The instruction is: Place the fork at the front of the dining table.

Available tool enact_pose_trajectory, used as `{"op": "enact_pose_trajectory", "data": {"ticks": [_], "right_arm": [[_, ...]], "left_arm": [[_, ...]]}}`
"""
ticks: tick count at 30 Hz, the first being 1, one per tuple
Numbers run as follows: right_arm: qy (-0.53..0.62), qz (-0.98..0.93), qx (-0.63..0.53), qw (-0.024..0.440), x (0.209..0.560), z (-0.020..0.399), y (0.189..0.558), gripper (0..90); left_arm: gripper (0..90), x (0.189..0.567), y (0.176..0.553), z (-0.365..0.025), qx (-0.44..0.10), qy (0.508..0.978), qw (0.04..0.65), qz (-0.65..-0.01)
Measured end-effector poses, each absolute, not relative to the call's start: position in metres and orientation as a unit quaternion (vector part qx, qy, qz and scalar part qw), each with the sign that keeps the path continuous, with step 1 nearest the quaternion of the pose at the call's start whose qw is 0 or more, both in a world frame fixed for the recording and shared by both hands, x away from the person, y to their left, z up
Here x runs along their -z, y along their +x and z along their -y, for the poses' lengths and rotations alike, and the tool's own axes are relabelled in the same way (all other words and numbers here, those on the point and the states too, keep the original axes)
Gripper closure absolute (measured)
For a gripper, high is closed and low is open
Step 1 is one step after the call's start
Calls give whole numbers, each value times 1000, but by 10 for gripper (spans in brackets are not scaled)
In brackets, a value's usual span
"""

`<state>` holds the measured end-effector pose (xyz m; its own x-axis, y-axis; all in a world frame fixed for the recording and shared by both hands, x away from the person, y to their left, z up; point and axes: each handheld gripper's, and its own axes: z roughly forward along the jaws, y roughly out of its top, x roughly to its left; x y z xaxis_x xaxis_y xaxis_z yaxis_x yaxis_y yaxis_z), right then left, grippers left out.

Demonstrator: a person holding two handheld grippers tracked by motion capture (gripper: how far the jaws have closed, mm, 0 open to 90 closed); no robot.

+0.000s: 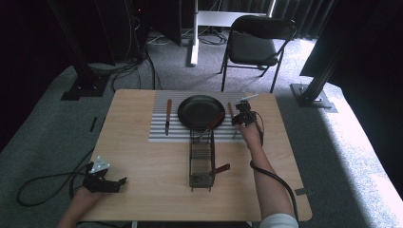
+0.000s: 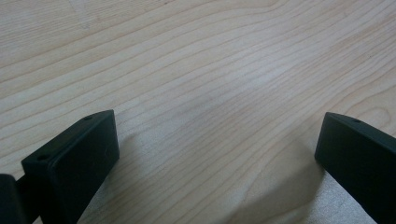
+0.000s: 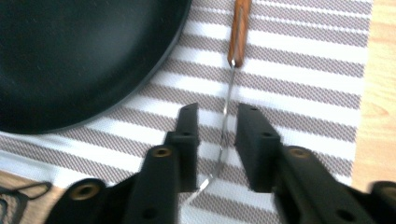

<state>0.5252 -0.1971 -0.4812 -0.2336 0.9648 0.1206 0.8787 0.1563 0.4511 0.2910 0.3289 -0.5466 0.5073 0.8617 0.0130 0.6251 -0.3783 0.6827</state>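
Dim room, daylight patch on floor at right; gripper views soft, blurred.

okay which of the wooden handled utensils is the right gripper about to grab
The fork lying on the striped mat right of the black plate: its metal shaft runs between the right gripper jaws. The others lie elsewhere.

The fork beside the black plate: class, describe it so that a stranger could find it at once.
Start at the striped placemat on the wooden table, then find the black plate on it. The fork lies on the mat at the plate's right, between the right claw jaws. Unlike the knife left of the plate, it has curved metal tines.
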Motion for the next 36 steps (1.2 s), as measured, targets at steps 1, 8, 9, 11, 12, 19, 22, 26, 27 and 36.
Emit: {"op": "enact_pose_trajectory", "data": {"ticks": [1,8,9,11,12,19,22,26,27,36], "right_arm": [[614,-753,-218,97,482,198,524,737],[630,-741,-222,77,493,204,525,818],[632,-739,-221,75,495,205,526,841],[638,-734,-220,78,498,208,527,871],[640,-732,-222,76,499,210,527,878],[650,-721,-231,73,506,221,523,817],[648,-721,-235,69,507,224,520,782],[652,-713,-249,71,507,230,514,728],[654,-710,-251,73,506,230,512,718],[634,-718,-273,84,500,233,491,462]], "left_arm": [[0,547,291,-329,-187,809,316,-460],[0,546,291,-329,-187,809,315,-459],[0,546,291,-329,-187,809,315,-459],[0,546,291,-329,-187,809,315,-459],[0,546,291,-329,-187,809,315,-459],[0,546,291,-329,-187,809,315,-459],[0,546,291,-329,-187,809,315,-459],[0,546,291,-329,-187,809,315,-459],[0,546,291,-329,-187,809,315,-459],[0,546,291,-329,-187,809,315,-460]]}}
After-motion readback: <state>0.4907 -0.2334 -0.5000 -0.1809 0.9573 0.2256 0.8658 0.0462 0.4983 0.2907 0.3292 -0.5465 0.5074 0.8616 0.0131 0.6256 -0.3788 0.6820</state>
